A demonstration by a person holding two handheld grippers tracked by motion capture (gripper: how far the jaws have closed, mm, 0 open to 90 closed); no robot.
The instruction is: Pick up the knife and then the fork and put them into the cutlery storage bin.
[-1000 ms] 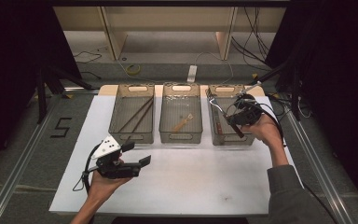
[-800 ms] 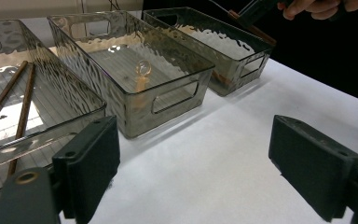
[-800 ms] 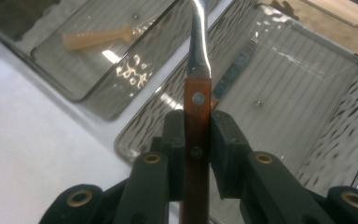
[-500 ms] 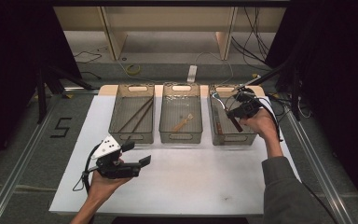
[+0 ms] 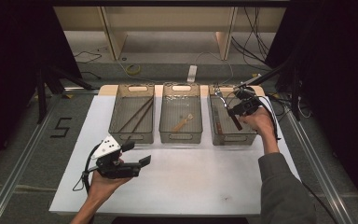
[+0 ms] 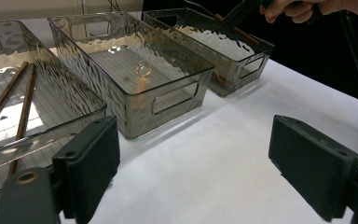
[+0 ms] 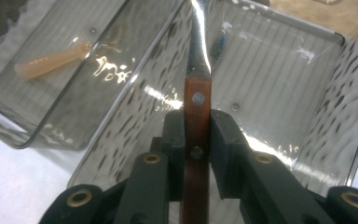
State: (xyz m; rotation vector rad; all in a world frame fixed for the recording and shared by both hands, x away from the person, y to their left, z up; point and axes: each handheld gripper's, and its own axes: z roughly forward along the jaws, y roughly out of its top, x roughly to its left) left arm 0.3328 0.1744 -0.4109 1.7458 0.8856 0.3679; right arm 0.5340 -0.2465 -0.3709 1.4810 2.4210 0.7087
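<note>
Lab recording bay, black curtains (image 5: 9,70), taped floor number (image 5: 61,127), cables (image 5: 254,32)

White table (image 5: 205,186), three clear bins (image 5: 181,114) on it

A: Your right gripper (image 7: 196,140) is clamped on a wooden-handled utensil (image 7: 196,100), rivets showing, metal shaft running up.

B: Below it?

A: You're over a clear bin (image 7: 279,79). Neighbouring bin (image 7: 23,126) holds a pale spoon (image 7: 51,60).
</note>
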